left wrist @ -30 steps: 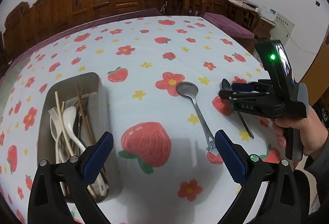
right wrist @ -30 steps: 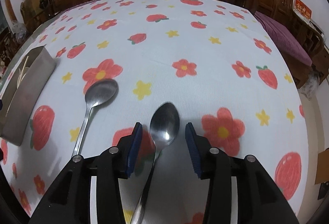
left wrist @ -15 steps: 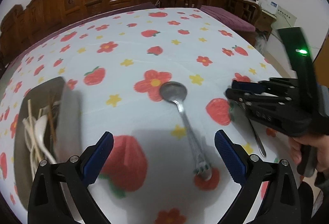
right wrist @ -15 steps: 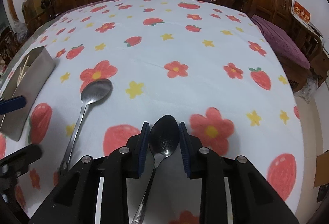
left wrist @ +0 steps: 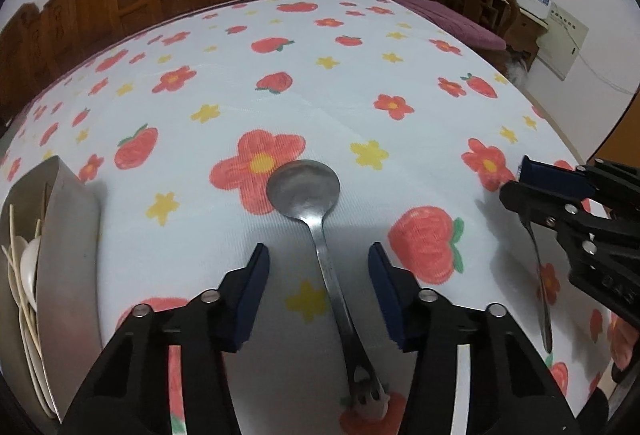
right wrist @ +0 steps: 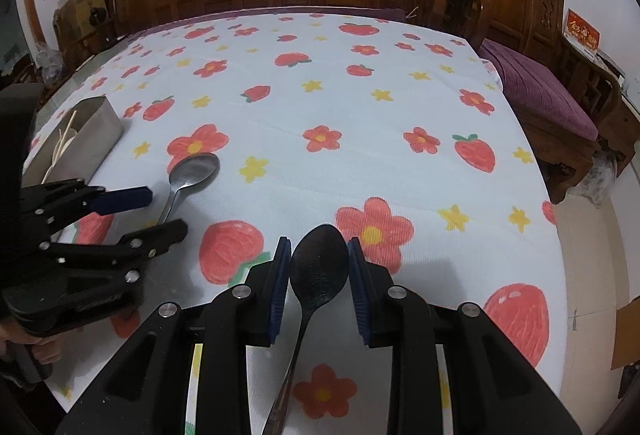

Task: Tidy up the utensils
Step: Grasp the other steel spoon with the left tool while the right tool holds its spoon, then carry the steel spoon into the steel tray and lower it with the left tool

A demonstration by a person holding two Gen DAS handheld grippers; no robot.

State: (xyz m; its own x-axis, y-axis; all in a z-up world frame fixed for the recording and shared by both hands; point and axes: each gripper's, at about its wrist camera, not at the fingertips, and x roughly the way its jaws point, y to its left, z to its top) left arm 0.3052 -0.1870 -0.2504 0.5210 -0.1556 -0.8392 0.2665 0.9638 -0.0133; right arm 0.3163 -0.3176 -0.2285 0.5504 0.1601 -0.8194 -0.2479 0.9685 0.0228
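Each scene was viewed through a fisheye lens mounted on a hand-held gripper, aimed steeply down and forward, close above the flowered tablecloth (left wrist: 320, 103). The same grey spoon (left wrist: 306, 191) was seen centrally in the left view and at middle left in the right view (right wrist: 194, 169). The metal box (left wrist: 68, 235) at left was shared too.

two metal spoons (right wrist: 192, 171) (right wrist: 320, 267); one steel utensil box (right wrist: 94, 139); two tongs (left wrist: 318, 271) (right wrist: 319, 269).
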